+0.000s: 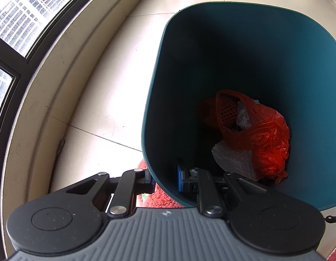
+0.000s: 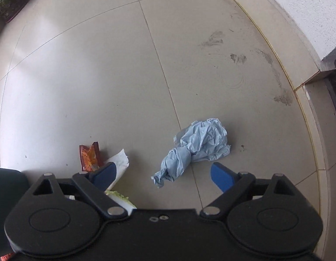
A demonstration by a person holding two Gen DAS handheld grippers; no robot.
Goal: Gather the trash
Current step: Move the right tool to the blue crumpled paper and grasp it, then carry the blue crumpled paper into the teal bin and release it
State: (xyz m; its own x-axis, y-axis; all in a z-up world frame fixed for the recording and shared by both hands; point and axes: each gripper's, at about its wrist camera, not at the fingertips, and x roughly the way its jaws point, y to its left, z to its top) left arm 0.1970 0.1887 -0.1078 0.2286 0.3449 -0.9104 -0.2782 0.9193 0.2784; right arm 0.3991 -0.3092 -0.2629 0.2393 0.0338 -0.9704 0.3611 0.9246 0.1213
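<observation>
My left gripper (image 1: 164, 179) is shut on the near rim of a teal trash bin (image 1: 255, 50), one finger outside the wall and one blue pad inside. At the bottom of the bin lie a red plastic bag (image 1: 268, 141) and a piece of bubble wrap (image 1: 233, 161). In the right wrist view a crumpled light-blue paper (image 2: 196, 148) lies on the grey tiled floor. My right gripper (image 2: 163, 167) hangs open and wide just above it, pointing down, with the paper's twisted tail between the blue fingertips (image 2: 221, 176) and no pad touching it.
A red-orange snack wrapper (image 2: 89, 157), a white scrap of paper (image 2: 120, 158) and a pale cabbage leaf (image 2: 122, 198) lie by the right gripper's left finger. A wall base (image 2: 307, 50) borders the floor on the right. A red rug (image 1: 161, 198) lies under the bin, beside a window sill (image 1: 43, 100).
</observation>
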